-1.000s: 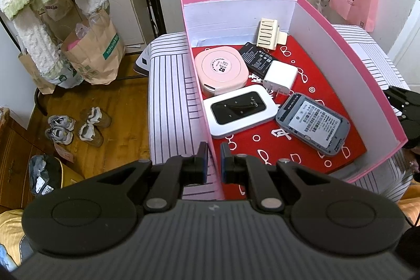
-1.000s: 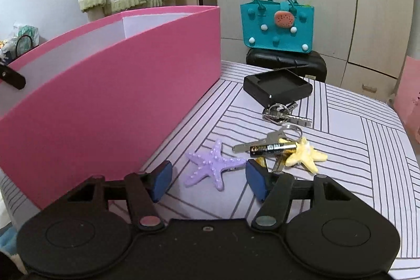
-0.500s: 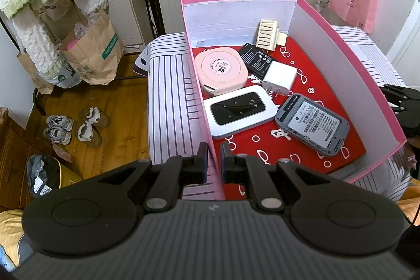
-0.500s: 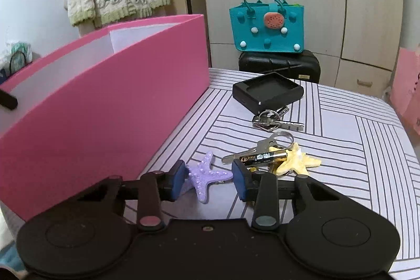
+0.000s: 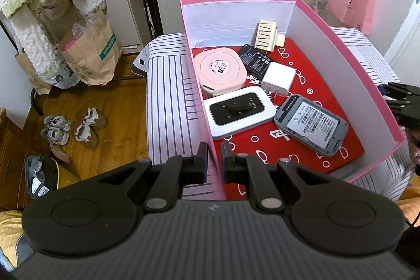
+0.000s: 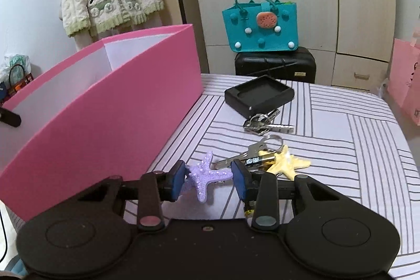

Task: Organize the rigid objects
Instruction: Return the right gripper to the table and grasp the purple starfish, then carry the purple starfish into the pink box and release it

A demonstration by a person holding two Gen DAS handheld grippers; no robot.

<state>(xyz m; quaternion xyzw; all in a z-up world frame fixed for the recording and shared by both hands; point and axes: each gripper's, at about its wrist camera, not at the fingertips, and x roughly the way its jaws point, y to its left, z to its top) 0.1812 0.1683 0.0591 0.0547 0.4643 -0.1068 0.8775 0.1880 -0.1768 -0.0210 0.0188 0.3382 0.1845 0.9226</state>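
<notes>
My left gripper (image 5: pixel 213 158) is shut on the left wall of the pink box (image 5: pixel 199 85). The box holds a pink round case (image 5: pixel 220 69), a white router (image 5: pixel 239 110), a grey router (image 5: pixel 312 125), a white charger (image 5: pixel 278 77), a black battery (image 5: pixel 256 60) and a cream clip (image 5: pixel 266 35). My right gripper (image 6: pixel 210 179) is shut on a purple starfish (image 6: pixel 204 178) and holds it just above the striped table (image 6: pixel 341 148), beside the box (image 6: pixel 105 117). A yellow starfish (image 6: pixel 286 164), keys (image 6: pixel 262 122) and a small battery (image 6: pixel 256 162) lie behind it.
A black tray (image 6: pixel 258 95) lies at the table's far side. A teal bag (image 6: pixel 260 25) stands on a black case beyond the table. Paper bags (image 5: pixel 89 54) and shoes (image 5: pixel 73 127) are on the floor to the left. A pink bag (image 5: pixel 351 1) hangs at right.
My right gripper has closed on the purple starfish and lifted it slightly off the table. My left gripper has kept its hold on the box wall.
</notes>
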